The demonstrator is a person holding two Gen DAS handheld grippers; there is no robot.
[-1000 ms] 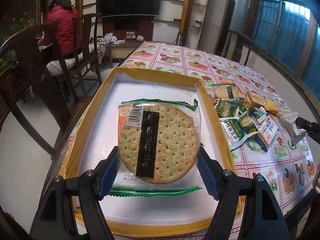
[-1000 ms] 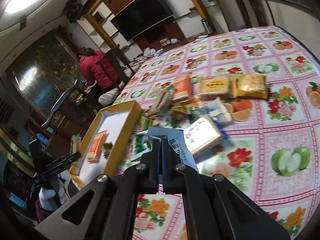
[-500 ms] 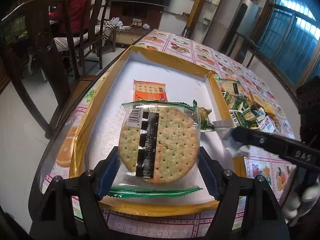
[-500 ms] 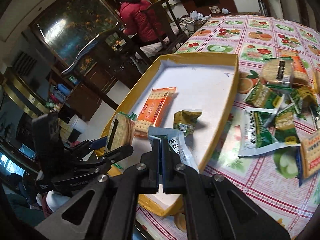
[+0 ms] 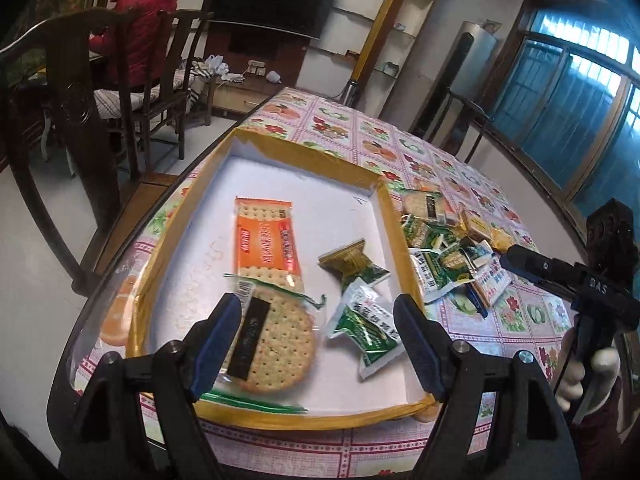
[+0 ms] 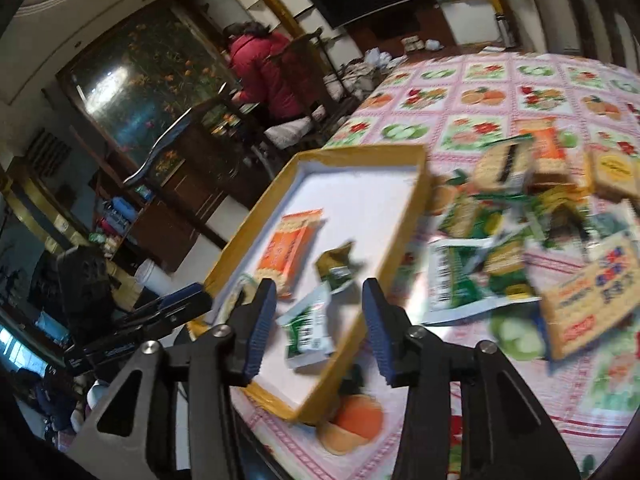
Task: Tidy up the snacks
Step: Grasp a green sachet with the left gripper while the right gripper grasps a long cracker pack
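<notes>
A yellow-rimmed tray (image 5: pixel 304 152) (image 6: pixel 360 152) with a white floor holds an orange cracker pack (image 5: pixel 266 240) (image 6: pixel 288 248), a gold-green packet (image 5: pixel 352 264) and a round cracker pack (image 5: pixel 276 344). My left gripper (image 5: pixel 320 336) hovers over the tray's near end with its jaws opening. The round cracker lies flat by its left finger, free of the right one. My right gripper (image 6: pixel 320 324) is also opening above a white-green packet (image 6: pixel 308 328) (image 5: pixel 364 328) that rests on the tray floor untouched. Loose snacks (image 5: pixel 452 256) (image 6: pixel 520 216) are piled on the tablecloth to the right.
The tray sits at the near left corner of a table with a fruit-print cloth (image 5: pixel 400 148). Dark wooden chairs (image 5: pixel 80 120) stand off the left edge. A person in a red jacket (image 5: pixel 140 20) sits at the back left. The right gripper's arm (image 5: pixel 560 276) reaches in from the right.
The left jaws let the round cracker pack drop into the tray. The right jaws, shut on the white-green packet before, have spread and left it in the tray. The right gripper drew back rightward.
</notes>
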